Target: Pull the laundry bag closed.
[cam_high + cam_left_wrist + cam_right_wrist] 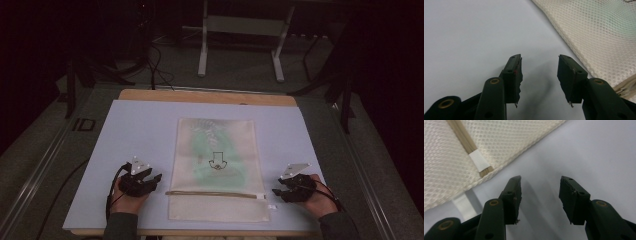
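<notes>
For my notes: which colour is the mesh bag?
Cream mesh bag, clearest in the right gripper view.

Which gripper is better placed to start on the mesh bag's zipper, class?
Probably the right gripper: open, it rests beside the zipper's white-tabbed end on the mesh bag. The left gripper, also open, faces the other end.

one mesh bag (215, 165), two grippers (150, 179)

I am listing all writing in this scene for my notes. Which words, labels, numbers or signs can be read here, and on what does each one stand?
"ID": on the dark floor left of the table.
A black line drawing, no letters, too small to read: on the green item inside the mesh bag.
White tab at the bag's edge: blank.
</notes>
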Demonstrator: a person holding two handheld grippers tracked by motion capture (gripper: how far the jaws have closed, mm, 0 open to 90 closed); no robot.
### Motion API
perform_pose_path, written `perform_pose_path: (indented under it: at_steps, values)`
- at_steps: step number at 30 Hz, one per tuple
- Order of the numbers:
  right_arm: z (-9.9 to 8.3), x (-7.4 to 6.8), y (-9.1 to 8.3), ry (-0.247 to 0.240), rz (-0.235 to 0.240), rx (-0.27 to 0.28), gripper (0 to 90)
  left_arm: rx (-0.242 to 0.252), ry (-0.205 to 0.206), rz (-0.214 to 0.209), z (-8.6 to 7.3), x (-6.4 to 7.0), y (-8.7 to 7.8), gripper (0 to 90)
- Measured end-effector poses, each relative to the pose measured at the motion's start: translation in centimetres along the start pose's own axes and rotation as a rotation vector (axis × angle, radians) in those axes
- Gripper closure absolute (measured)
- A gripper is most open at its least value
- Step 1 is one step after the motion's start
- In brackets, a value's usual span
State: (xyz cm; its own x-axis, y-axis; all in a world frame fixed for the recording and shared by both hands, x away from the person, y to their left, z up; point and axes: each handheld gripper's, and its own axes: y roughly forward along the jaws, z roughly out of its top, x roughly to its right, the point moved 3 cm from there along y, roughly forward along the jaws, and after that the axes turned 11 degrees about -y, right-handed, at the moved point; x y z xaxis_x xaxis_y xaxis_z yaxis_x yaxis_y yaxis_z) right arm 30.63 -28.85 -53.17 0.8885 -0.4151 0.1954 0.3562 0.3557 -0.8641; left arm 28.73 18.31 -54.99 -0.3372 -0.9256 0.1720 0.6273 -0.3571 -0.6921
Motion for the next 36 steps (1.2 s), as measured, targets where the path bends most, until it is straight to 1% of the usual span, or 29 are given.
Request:
perform_pose_path:
  at_steps: [3, 4, 8, 13, 17, 18, 19, 20, 23, 24, 27, 32, 34, 36]
  values:
    - [0.5, -0.1, -0.3, -0.017, 0.017, -0.002, 52.3, 0.008, 0.006, -0.021, 0.1, 0.1, -0.1, 56.1]
    - [0.6, -0.2, -0.4, -0.019, 0.019, -0.002, 52.5, 0.007, 0.012, -0.023, 0.1, 0.1, -0.1, 56.9]
    - [1.0, -0.2, -0.5, -0.030, 0.027, -0.008, 53.0, -0.002, 0.011, -0.025, 0.0, -0.1, -0.1, 58.0]
    - [1.7, -0.4, -0.5, -0.064, 0.055, -0.019, 53.0, 0.005, 0.011, -0.034, 0.0, -0.2, -0.2, 58.0]
    - [2.0, -0.6, -0.4, -0.074, 0.068, -0.028, 53.0, 0.004, 0.018, -0.033, 0.0, -0.1, -0.1, 57.9]
    - [2.4, -0.9, -0.3, -0.088, 0.076, -0.029, 52.9, -0.002, 0.024, -0.030, 0.0, -0.1, 0.0, 57.9]
    - [2.4, -0.9, -0.3, -0.088, 0.076, -0.029, 52.9, -0.002, 0.024, -0.030, 0.0, -0.1, 0.0, 58.0]
    - [2.8, -1.0, -0.2, -0.102, 0.087, -0.027, 52.8, -0.002, 0.025, -0.029, 0.0, -0.2, -0.1, 57.9]
    - [2.9, -1.1, -0.2, -0.108, 0.090, -0.030, 52.7, -0.001, 0.024, -0.029, 0.0, -0.2, -0.1, 58.1]
    - [3.5, -1.3, -0.1, -0.111, 0.093, -0.031, 52.7, 0.006, 0.018, -0.031, 0.0, -0.3, -0.1, 58.3]
    - [4.1, -1.4, -0.1, -0.122, 0.103, -0.031, 52.7, 0.016, 0.026, -0.024, 0.0, -0.2, -0.3, 58.5]
    - [5.2, -1.6, 0.1, -0.145, 0.119, -0.031, 52.7, 0.011, 0.025, -0.022, 0.0, -0.3, -0.2, 58.6]
    - [5.7, -1.8, 0.2, -0.154, 0.125, -0.028, 52.7, 0.010, 0.016, -0.029, 0.1, -0.3, -0.2, 58.5]
    - [6.1, -1.9, 0.3, -0.163, 0.134, -0.024, 52.7, 0.013, 0.013, -0.024, 0.1, -0.3, -0.2, 58.5]
